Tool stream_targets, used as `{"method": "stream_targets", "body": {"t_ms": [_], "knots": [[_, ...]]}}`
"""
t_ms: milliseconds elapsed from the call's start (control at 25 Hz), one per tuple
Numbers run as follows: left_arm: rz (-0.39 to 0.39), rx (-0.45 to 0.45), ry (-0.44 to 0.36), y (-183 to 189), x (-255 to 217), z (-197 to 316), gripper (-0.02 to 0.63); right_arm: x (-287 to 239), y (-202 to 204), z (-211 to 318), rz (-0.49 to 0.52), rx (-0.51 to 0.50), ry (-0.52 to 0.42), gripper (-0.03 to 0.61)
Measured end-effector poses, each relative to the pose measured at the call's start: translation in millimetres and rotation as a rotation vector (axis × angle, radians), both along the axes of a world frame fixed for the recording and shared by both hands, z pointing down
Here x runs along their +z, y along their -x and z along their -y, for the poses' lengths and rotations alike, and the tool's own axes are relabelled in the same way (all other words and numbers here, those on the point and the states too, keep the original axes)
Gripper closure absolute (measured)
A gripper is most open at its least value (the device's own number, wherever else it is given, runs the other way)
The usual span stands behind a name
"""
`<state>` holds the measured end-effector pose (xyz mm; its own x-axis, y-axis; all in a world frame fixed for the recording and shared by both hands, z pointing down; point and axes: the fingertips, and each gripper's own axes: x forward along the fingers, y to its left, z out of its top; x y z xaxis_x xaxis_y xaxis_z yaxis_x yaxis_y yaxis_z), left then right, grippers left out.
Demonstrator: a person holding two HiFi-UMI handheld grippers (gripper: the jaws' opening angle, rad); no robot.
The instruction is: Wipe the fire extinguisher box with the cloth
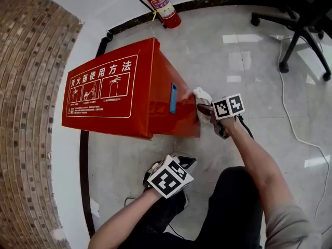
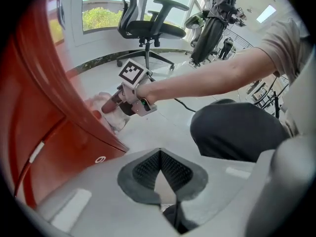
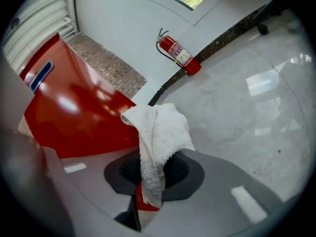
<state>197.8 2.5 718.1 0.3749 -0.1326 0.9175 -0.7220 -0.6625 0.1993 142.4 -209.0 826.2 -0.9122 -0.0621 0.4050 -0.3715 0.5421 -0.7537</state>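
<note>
Head view: a red metal fire extinguisher box [image 1: 129,87] lies on the pale tiled floor [image 1: 238,61] beside a brick wall [image 1: 31,113], its white instruction panel [image 1: 101,87] facing up. The right gripper [image 1: 205,109] holds a white terry cloth [image 1: 201,95] against the box's side.

Left gripper view: the left gripper [image 2: 163,181] is pressed together on nothing. Only here does a window [image 2: 103,9] show behind a black office chair [image 2: 148,28].

Right gripper view: the jaws pinch the cloth. A red fire extinguisher [image 3: 178,56] stands by the wall.
</note>
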Motion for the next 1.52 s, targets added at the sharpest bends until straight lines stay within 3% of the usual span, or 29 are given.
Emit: {"method": "stream_targets", "body": {"t_ms": [280,520,880,1040,1360,1520], "knots": [[0.012,-0.008,-0.05,-8.8,-21.5,16.4,0.612,-115.3,3.0,-3.1,0.106,-0.078,-0.143,0.491],[0.043,0.022,-0.093,-5.2,-39.0,31.9,0.612,-217.2,0.8,-7.0,0.272,-0.091,-0.2,0.491],[0.061,0.015,-0.11,-3.0,-51.1,34.4,0.612,-322.1,-2.3,-23.5,0.393,-0.173,-0.274,0.491],[0.078,0.029,-0.111,-3.9,-51.3,28.1,0.612,-340.1,-4.8,-44.8,0.435,-0.223,-0.243,0.491],[0.094,0.05,-0.083,-6.2,-41.0,8.7,0.612,-345.1,-18.2,-106.2,0.624,-0.302,-0.029,0.491],[0.09,0.025,-0.066,-0.7,-31.1,0.5,0.612,-321.9,-18.3,-120.6,0.611,-0.312,-0.021,0.491]]}}
